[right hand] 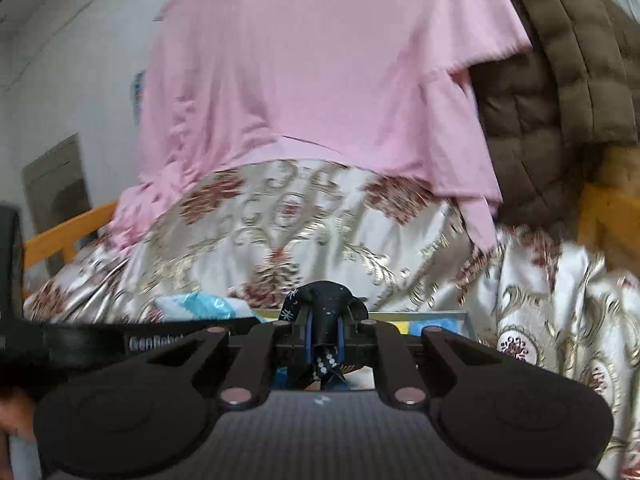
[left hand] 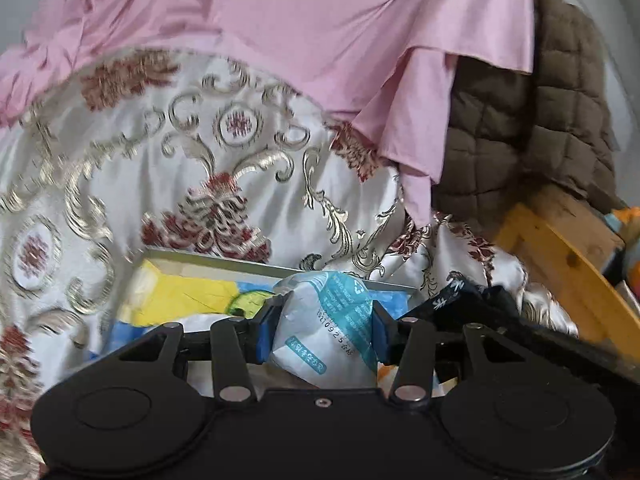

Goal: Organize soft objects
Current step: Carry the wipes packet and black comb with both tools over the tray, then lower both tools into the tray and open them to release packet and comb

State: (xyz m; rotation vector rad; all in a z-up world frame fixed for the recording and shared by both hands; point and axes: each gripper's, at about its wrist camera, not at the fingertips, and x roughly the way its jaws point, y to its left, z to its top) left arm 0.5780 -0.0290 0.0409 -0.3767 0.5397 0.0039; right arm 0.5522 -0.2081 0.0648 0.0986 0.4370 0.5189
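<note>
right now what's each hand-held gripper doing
left hand-held gripper: shut on a white and teal packet
right hand-held gripper: shut on a black patterned cloth

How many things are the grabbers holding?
2. The left hand-held gripper pinches a white and teal packet; the right hand-held gripper pinches a dark patterned cloth. More may hide under the fabrics.

A home bedroom: embroidered satin quilt [left hand: 240,168], wooden bed frame [left hand: 560,256].
</note>
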